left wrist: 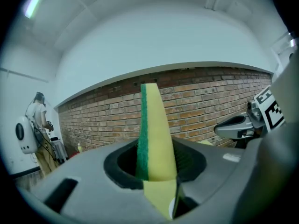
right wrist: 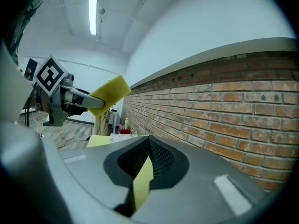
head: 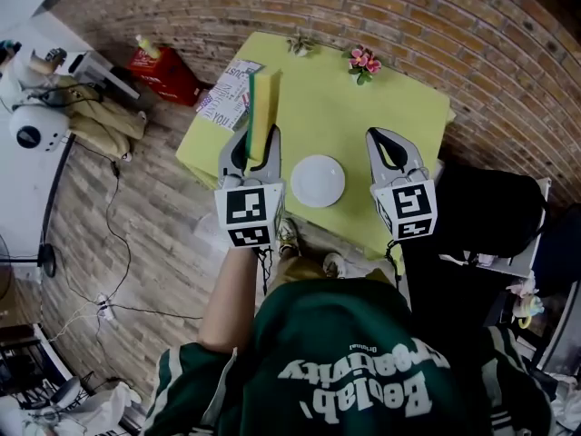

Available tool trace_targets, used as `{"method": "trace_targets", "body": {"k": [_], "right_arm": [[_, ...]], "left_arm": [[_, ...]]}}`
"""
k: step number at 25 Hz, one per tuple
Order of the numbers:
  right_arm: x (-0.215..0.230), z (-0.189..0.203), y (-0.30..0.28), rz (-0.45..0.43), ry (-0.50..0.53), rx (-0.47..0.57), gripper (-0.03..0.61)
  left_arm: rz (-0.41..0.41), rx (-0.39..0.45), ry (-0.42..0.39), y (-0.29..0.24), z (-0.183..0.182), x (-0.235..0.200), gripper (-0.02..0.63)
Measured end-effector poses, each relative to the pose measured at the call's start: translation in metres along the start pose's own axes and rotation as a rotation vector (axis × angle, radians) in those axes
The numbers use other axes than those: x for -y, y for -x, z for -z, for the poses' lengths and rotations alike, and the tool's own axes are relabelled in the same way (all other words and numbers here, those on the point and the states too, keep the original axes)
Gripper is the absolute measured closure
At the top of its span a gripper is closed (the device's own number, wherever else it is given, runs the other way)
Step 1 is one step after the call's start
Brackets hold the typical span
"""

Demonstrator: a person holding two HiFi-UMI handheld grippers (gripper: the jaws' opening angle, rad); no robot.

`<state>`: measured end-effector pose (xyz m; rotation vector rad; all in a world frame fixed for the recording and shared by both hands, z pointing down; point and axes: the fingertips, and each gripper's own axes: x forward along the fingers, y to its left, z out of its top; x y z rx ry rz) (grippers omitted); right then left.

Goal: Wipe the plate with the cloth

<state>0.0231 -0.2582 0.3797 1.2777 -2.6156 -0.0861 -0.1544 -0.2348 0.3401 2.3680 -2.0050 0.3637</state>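
While I hover, left gripper (head: 260, 140): clamped on sponge (head: 260, 107), long axis toward frame top.
Plate (head: 318, 181): mid-frame, just right of it, between my grippers.
Right gripper (head: 386, 137): closed, empty.

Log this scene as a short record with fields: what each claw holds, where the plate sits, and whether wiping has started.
left claw: shut on the yellow and green sponge, which points away from the person
right claw: shut, nothing in it
plate: white, bare, on the yellow-green table between the two claws
sponge to plate: apart, no contact
wiping: not yet begun
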Motion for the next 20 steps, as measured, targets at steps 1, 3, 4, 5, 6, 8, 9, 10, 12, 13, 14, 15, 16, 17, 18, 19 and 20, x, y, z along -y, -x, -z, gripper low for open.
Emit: {"method": "trace_targets", "body": {"k": [1,3,4,5,6,8,9,10,12,13,14,15,16,17,18,19,20], "right_arm": [[-0.001,-0.001,0.0,-0.002,0.001,0.004,0.568],[-0.002,-0.004,0.001,-0.008,0.004,0.01,0.568],[-0.003,-0.005,0.001,-0.009,0.005,0.013,0.568],[-0.003,-0.006,0.002,-0.01,0.006,0.015,0.568],[-0.003,-0.007,0.002,-0.011,0.006,0.017,0.568],[-0.003,-0.008,0.003,-0.012,0.007,0.021,0.568],[-0.004,-0.009,0.004,-0.013,0.007,0.023,0.568],[-0.004,-0.009,0.005,-0.014,0.007,0.025,0.568],[-0.005,-0.009,0.006,-0.019,0.007,0.026,0.568],[-0.005,-0.009,0.007,-0.021,0.007,0.026,0.568],[-0.006,-0.009,0.007,-0.022,0.007,0.025,0.568],[-0.006,-0.009,0.007,-0.024,0.006,0.024,0.568],[-0.006,-0.008,0.008,-0.025,0.005,0.023,0.568],[-0.006,-0.008,0.008,-0.027,0.005,0.023,0.568],[-0.007,-0.009,0.008,-0.028,0.005,0.024,0.568],[-0.007,-0.009,0.008,-0.03,0.005,0.025,0.568],[-0.008,-0.009,0.008,-0.031,0.005,0.027,0.568]], "left_arm": [[-0.003,0.004,0.001,0.002,-0.001,0.0,0.482],[-0.01,0.011,0.002,0.006,-0.004,-0.001,0.482],[-0.013,0.014,0.002,0.007,-0.005,-0.002,0.482],[-0.015,0.017,0.002,0.008,-0.006,-0.002,0.481],[-0.016,0.018,0.002,0.009,-0.007,-0.001,0.482],[-0.016,0.017,0.005,0.011,-0.005,0.0,0.482],[-0.016,0.013,0.007,0.012,-0.003,0.0,0.481],[-0.017,0.01,0.008,0.013,-0.002,0.001,0.482],[-0.019,0.011,0.008,0.015,-0.002,0.002,0.482],[-0.019,0.014,0.009,0.016,-0.003,0.002,0.48],[-0.019,0.015,0.011,0.017,-0.004,0.003,0.482],[-0.02,0.014,0.012,0.017,-0.004,0.003,0.481],[-0.02,0.012,0.012,0.018,-0.003,0.003,0.481],[-0.02,0.01,0.012,0.018,-0.003,0.003,0.482],[-0.021,0.008,0.012,0.019,-0.002,0.003,0.48],[-0.022,0.007,0.013,0.019,-0.001,0.002,0.48],[-0.024,0.007,0.014,0.02,-0.001,0.001,0.482]]}}
